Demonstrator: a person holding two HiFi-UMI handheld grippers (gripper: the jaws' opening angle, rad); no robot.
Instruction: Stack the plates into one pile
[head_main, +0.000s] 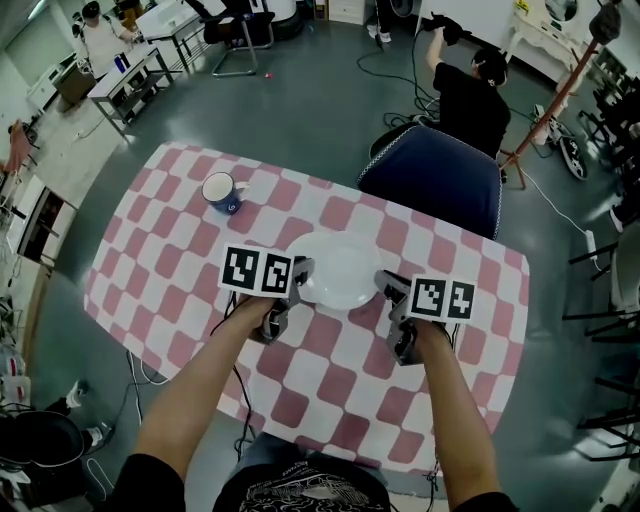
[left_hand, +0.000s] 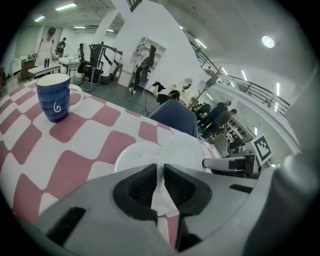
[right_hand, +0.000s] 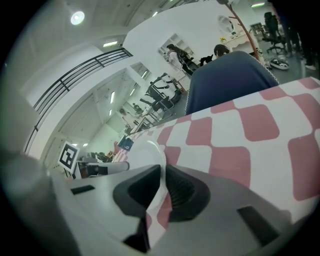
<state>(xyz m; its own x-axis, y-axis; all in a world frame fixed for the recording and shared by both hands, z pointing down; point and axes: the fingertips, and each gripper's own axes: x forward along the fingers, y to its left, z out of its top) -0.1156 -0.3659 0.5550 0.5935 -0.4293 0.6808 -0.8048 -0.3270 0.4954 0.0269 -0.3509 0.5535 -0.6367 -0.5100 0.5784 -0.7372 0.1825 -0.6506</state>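
Pinching one white plate (head_main: 335, 265) by opposite rims: left claw (head_main: 300, 277) clenched on its left edge, right claw (head_main: 385, 288) clenched on its right. Held over the checkered desk (head_main: 330, 370), partly above a second plate (left_hand: 131, 159); blue mug (head_main: 222, 192) well apart.

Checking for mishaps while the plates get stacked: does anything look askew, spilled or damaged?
Nothing stands out. The plate looks whole, gripped at opposite rims by the left hand-held gripper and the right hand-held gripper. The mug stands upright on the table, with nothing spilled.
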